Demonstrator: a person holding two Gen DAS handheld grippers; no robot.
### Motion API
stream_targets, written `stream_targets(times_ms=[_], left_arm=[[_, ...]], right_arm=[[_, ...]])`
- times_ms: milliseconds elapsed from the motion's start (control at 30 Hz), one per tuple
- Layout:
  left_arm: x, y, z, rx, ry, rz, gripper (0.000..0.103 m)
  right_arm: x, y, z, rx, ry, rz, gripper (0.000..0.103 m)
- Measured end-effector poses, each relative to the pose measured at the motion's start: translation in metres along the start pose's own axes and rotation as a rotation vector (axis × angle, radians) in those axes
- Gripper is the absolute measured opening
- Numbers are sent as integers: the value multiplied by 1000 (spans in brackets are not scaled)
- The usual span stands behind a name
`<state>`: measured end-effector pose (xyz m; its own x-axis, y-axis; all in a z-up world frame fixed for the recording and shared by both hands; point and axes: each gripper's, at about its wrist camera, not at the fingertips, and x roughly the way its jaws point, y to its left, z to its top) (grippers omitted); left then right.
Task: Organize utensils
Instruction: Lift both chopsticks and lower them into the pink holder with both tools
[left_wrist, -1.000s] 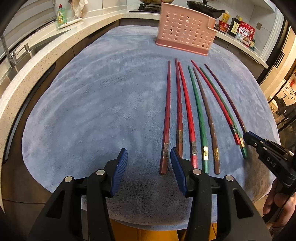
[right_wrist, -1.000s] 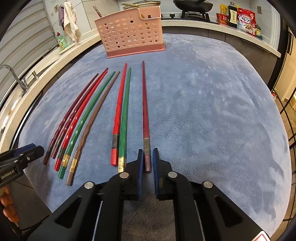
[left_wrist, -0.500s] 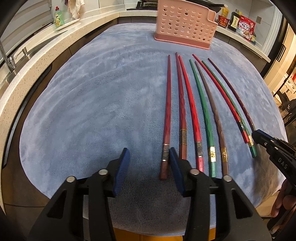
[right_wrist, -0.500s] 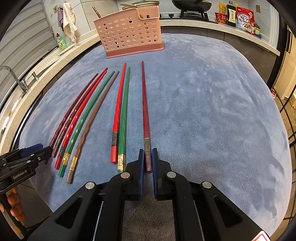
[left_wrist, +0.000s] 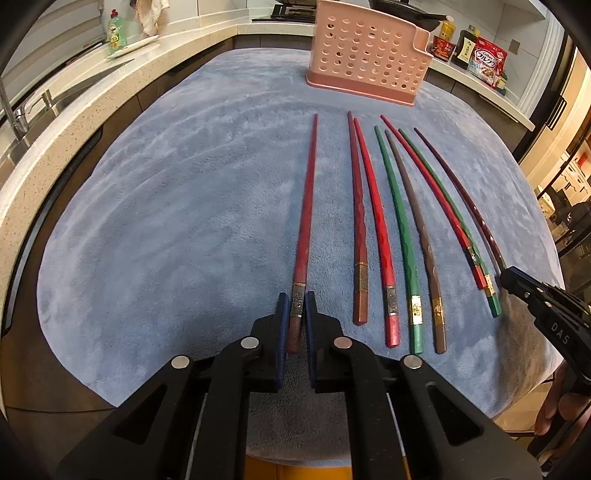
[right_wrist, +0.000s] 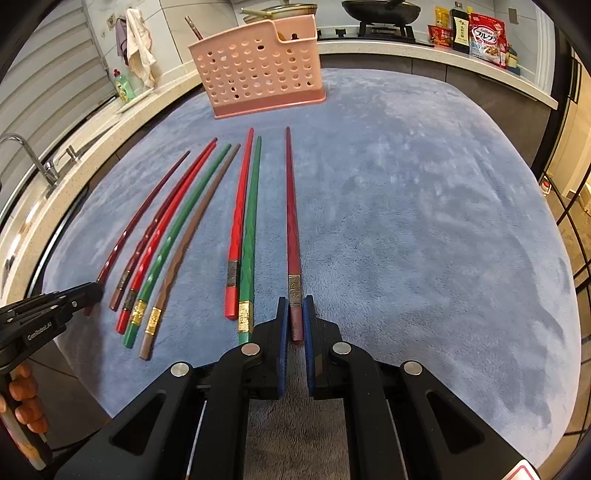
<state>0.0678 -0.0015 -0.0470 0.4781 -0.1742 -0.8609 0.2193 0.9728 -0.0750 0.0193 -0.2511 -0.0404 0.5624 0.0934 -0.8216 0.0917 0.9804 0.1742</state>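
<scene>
left gripper (left_wrist: 294, 314) jaws, just closed, are pinching the dark red chopstick (left_wrist: 306, 206) at its butt; right gripper (right_wrist: 294, 321) likewise pinches the maroon chopstick (right_wrist: 291, 206). light, stiff, slick lacquer; pivoting is judged likely.

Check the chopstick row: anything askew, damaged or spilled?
Nothing is spilled or broken. The chopsticks lie roughly parallel on the blue mat, tips toward the pink basket. One oddity: colours are mixed. The two green chopsticks are split by a brown one and a red one, not paired.
</scene>
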Motion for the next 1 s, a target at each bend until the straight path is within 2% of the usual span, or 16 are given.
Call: stream_targets(times_ms=[233,433,700,1000], left_arm=[[-18,7,7,-32,-27,-16,8],[-42,11,23,-56,-83,-30,8],[-75,16,60,-77,-180,-53,7],[-93,19,112,-75,-269,-33,7]], right_arm=[[-23,-2,7,9,-45,14,7],[-51,-1,25,16,-119,29,7],[-87,-5,61,12,-229,39,7],[-105,-14,111,35,-326,59,7]])
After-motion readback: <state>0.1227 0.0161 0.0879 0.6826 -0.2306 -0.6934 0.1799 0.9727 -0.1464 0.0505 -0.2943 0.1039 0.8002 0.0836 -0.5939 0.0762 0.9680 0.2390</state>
